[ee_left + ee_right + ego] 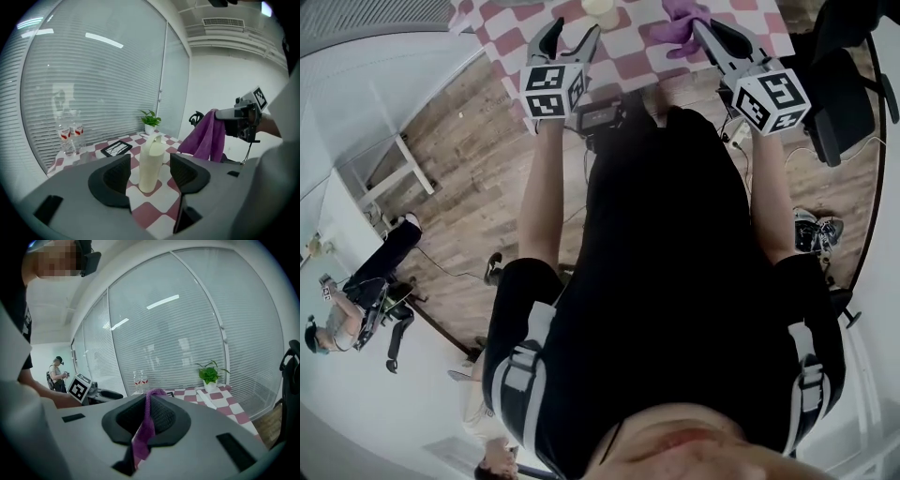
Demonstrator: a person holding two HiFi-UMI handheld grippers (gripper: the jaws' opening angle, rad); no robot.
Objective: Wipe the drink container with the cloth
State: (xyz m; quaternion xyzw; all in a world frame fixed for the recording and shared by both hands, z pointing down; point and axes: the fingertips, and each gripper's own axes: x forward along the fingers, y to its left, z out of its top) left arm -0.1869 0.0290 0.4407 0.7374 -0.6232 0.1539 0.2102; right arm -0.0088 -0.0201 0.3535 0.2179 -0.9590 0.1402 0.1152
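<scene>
**Cloth in hand, container not yet held**

- Left gripper (pixel 151 174): jaws spread wide. The drink container (pixel 151 164) sits framed between them in the left gripper view, but neither pad touches it. It looks to stand a little ahead of the tips.
- Right gripper (pixel 149 416): jaws pressed together on the purple cloth (pixel 143 437), which is pinched at a fold. The rest hangs loose below, off to the container's right.
- The container stands upright on the checked table (pixel 628 56), alone on its patch. Two water bottles (pixel 70 133), a dark flat tablet-like thing (pixel 117 148) and a potted plant (pixel 150 121) are well behind it.
- Handling, as a judgement: tall, narrow, cream body with a looped top. It is probably rigid smooth plastic, so slick under the pads and easy to tip when wiped from one side. Whether it is full cannot be told, and if empty it will be light and skittish.
- Best hold: mid-body, square across the cylinder and below the lid, leaving the right-hand face bare for the cloth. The cloth is soft and limp, so it should drape.
</scene>
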